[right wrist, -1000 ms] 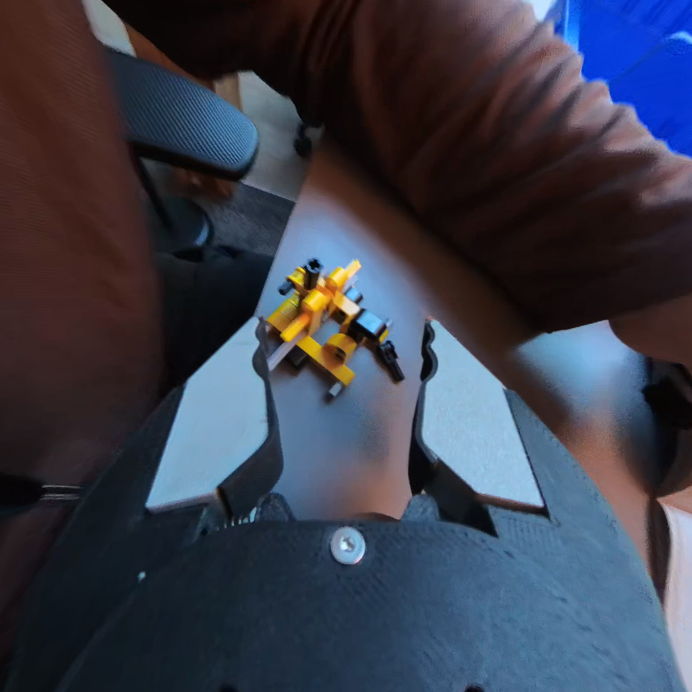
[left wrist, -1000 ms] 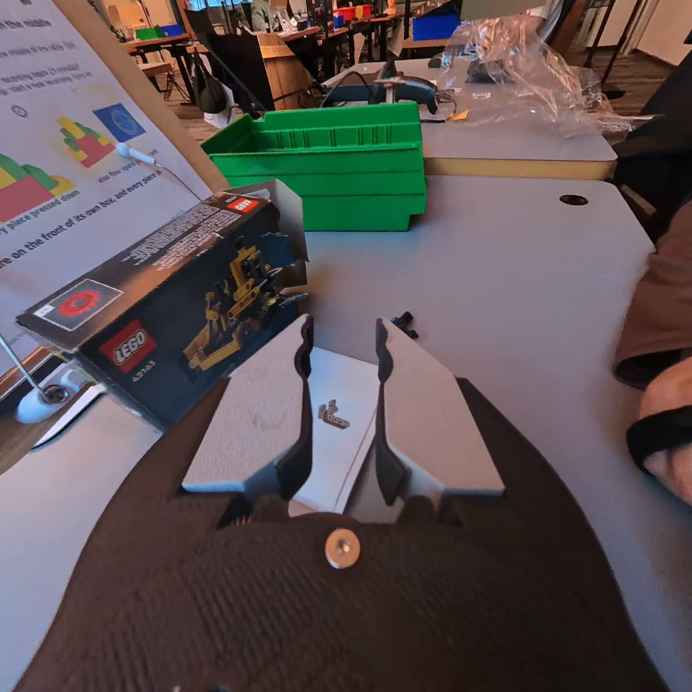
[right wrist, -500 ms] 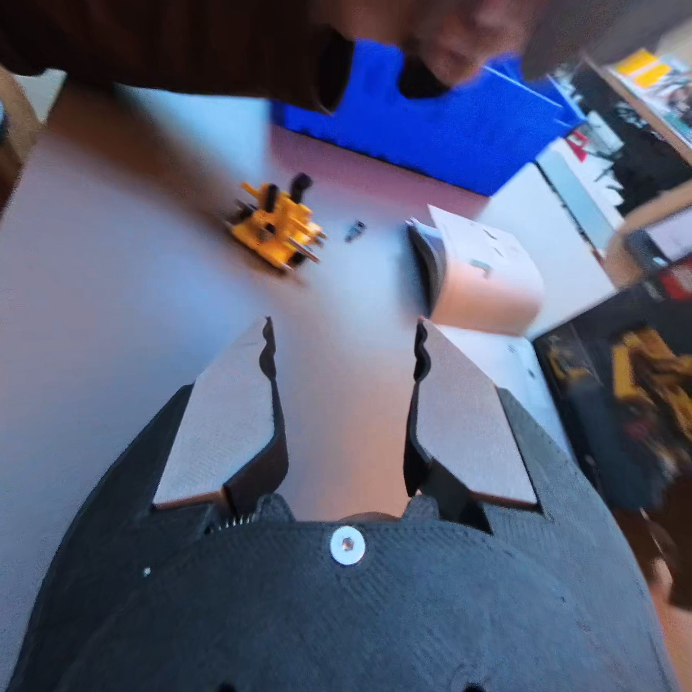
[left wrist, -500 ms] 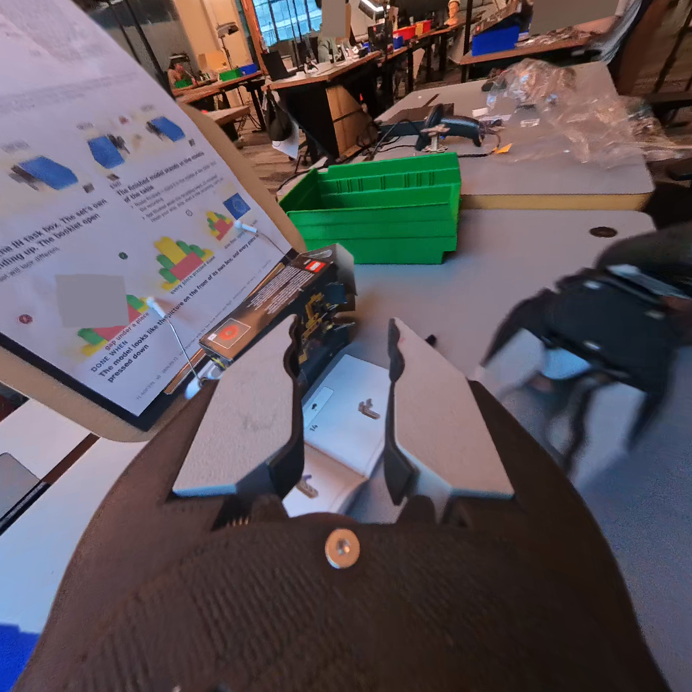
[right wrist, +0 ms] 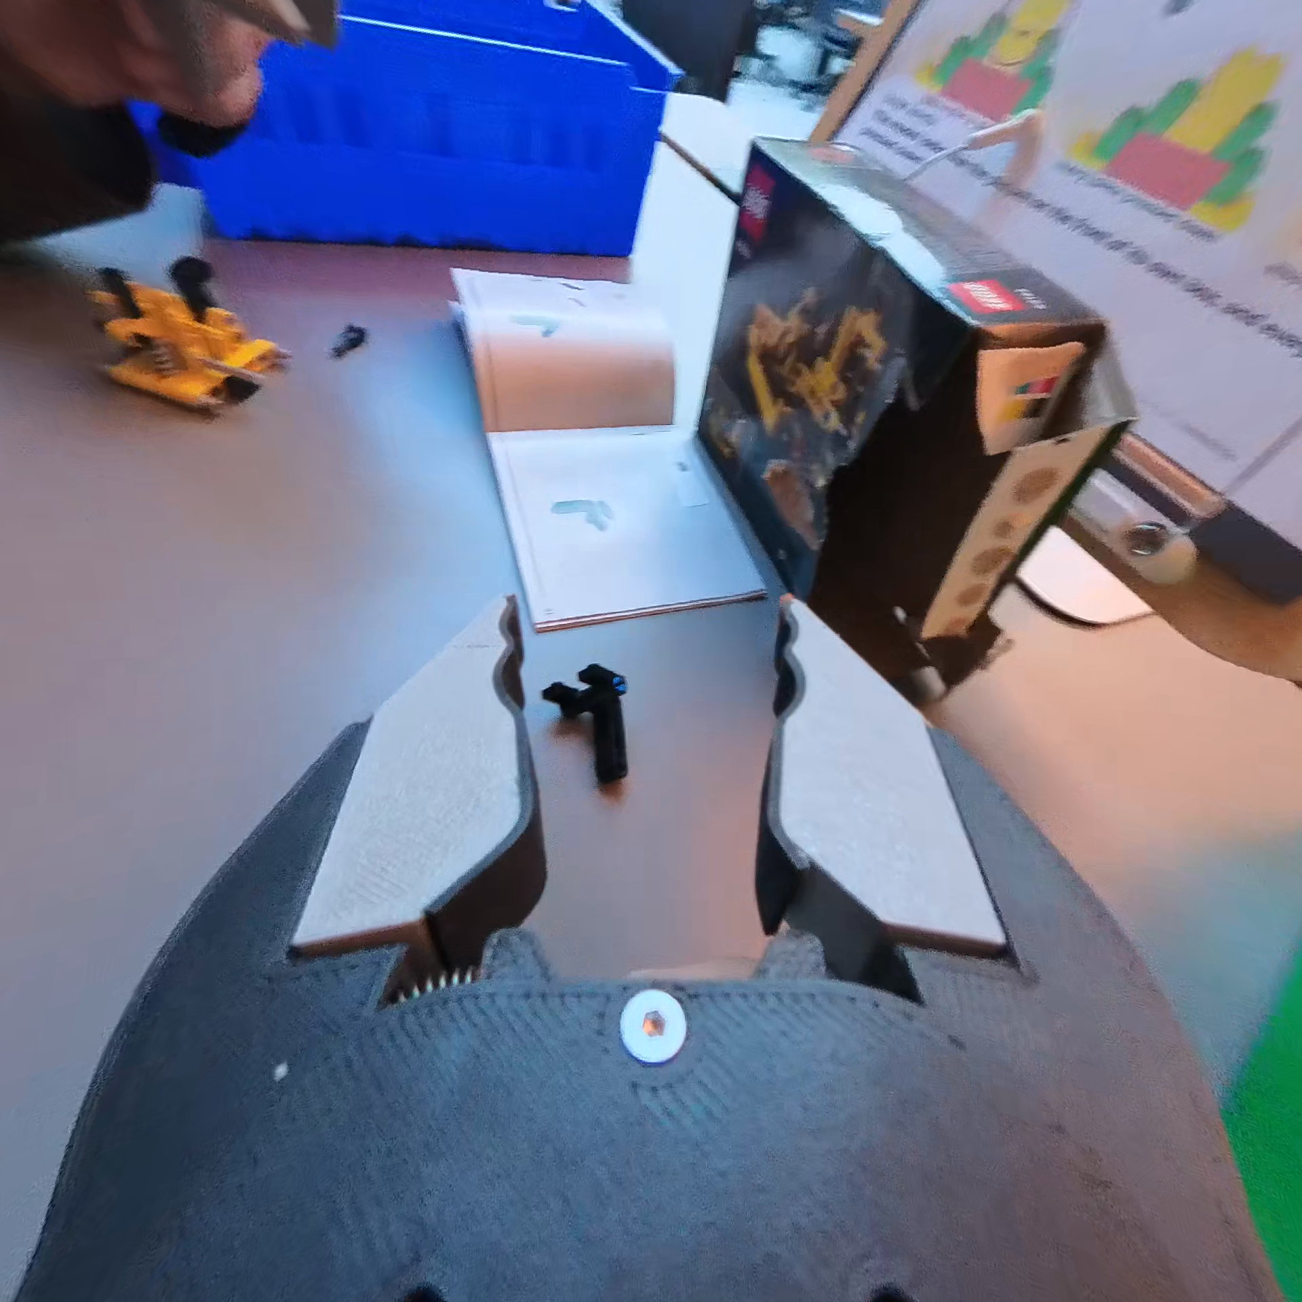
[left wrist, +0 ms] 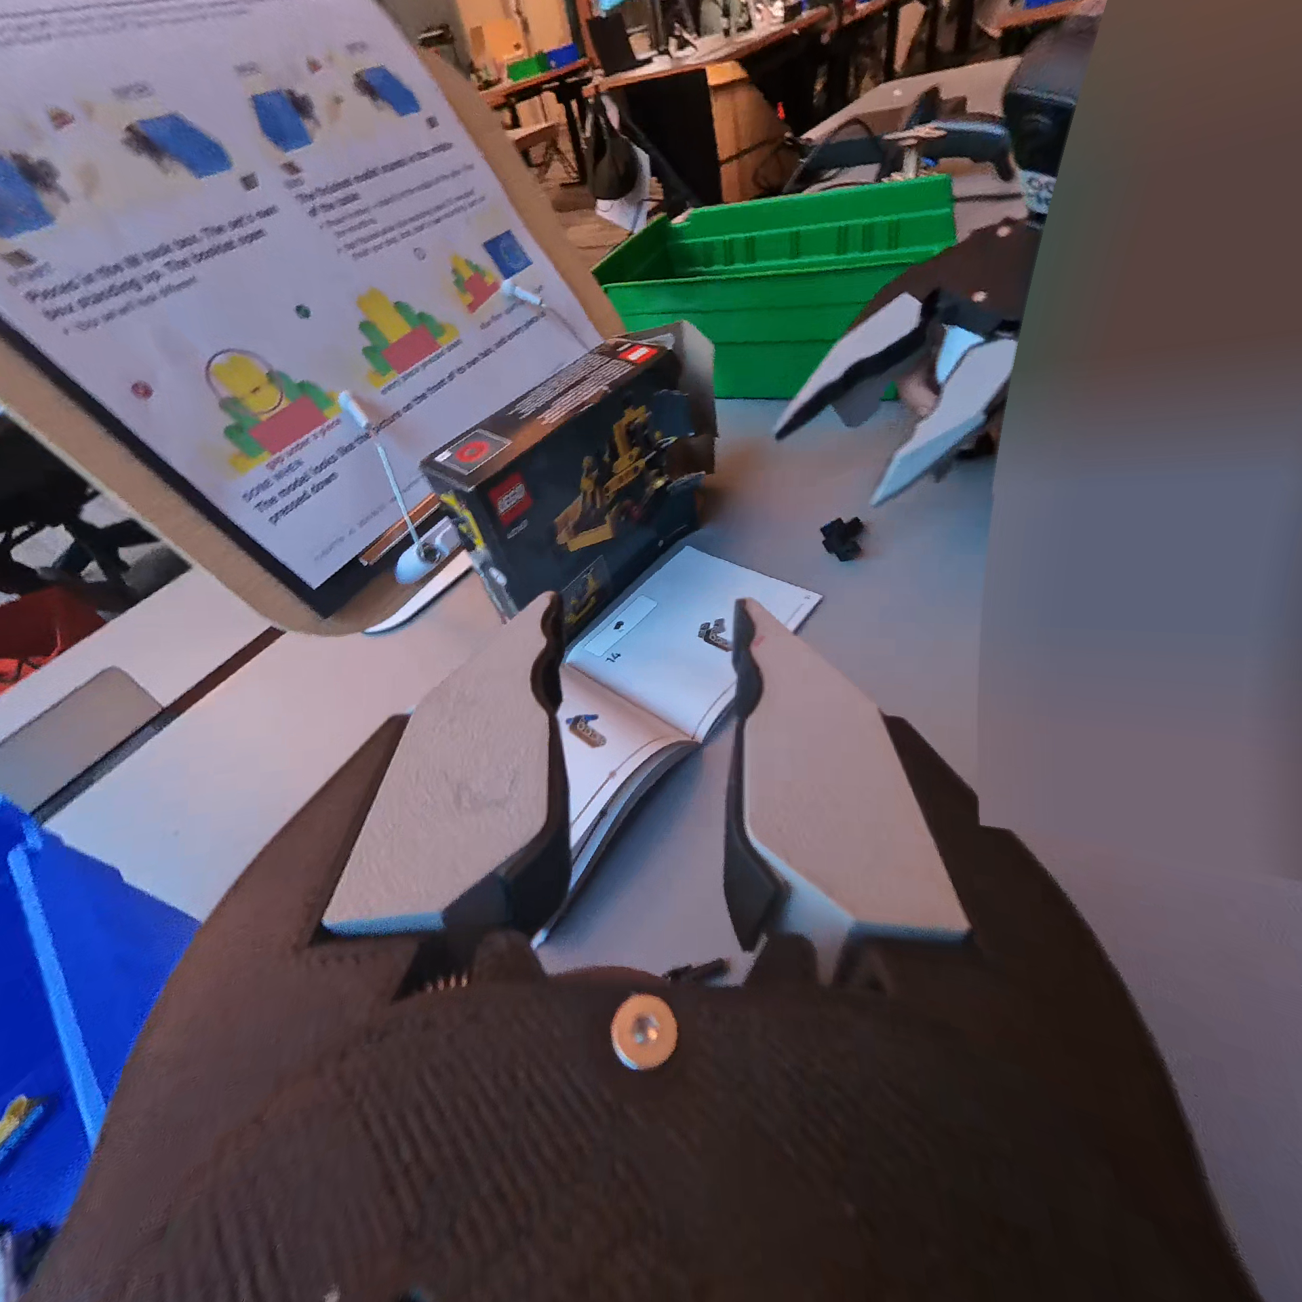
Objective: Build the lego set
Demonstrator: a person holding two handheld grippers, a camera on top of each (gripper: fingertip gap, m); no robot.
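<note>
The right gripper [right wrist: 645, 637] hangs low over the grey table [right wrist: 246, 563] with its jaws wide apart and nothing between them; a small black piece [right wrist: 599, 718] lies on the table inside the gap, touching neither finger. Just past the fingertips an open booklet [right wrist: 613, 521] lies flat, and beside it the dark set box [right wrist: 866, 394] stands upright with one end flap open. Farther off to the left sits the half-built yellow model [right wrist: 180, 342], with a tiny black pin [right wrist: 349, 339] near it and a blue bin [right wrist: 437, 141] behind.

The left gripper [left wrist: 642, 620] is held above the booklet [left wrist: 676, 669], jaws parted about halfway and empty. Beyond it the box [left wrist: 571, 486] stands in front of a leaning instruction sheet [left wrist: 246, 246], and a green bin [left wrist: 775, 282] sits farther back. The right gripper [left wrist: 909, 416] shows to the right, above the black piece [left wrist: 842, 537]
</note>
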